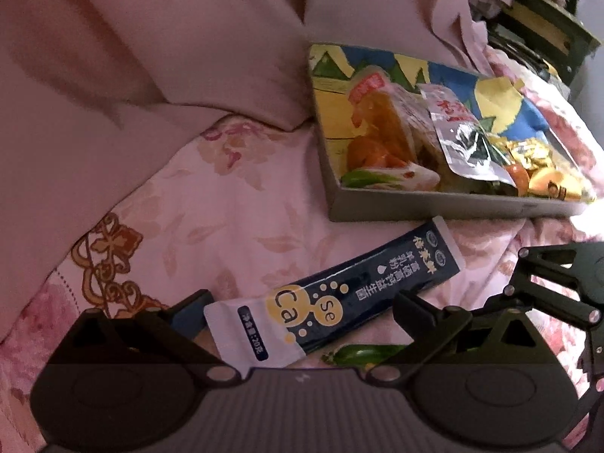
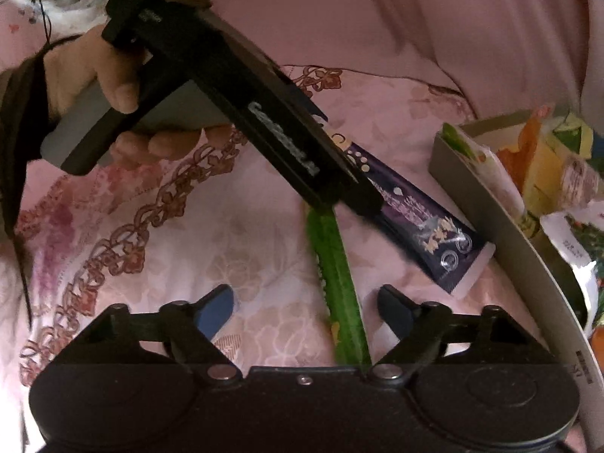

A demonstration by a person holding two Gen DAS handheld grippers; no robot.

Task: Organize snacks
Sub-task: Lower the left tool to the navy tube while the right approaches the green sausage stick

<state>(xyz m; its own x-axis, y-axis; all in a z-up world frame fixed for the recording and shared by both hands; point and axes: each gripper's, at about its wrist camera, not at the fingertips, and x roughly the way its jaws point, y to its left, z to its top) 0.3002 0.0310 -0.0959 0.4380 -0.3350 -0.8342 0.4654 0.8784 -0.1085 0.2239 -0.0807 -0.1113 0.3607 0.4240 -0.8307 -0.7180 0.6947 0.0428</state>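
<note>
A dark blue stick sachet (image 1: 332, 294) with white ends lies on the pink floral bedspread, one end between the fingers of my open left gripper (image 1: 302, 317). It also shows in the right wrist view (image 2: 422, 222), partly under the left gripper body (image 2: 264, 132). A thin green stick packet (image 2: 339, 287) lies on the bedspread between the fingers of my open right gripper (image 2: 305, 309); its end shows in the left wrist view (image 1: 366, 355). A shallow grey cardboard box (image 1: 434, 207) just beyond holds several snack packets.
A pink quilt (image 1: 151, 56) is bunched up behind the bedspread. The box wall (image 2: 502, 226) stands at the right of the right wrist view. The right gripper's linkage (image 1: 555, 290) sits at the right edge. Dark furniture (image 1: 543, 26) is at far right.
</note>
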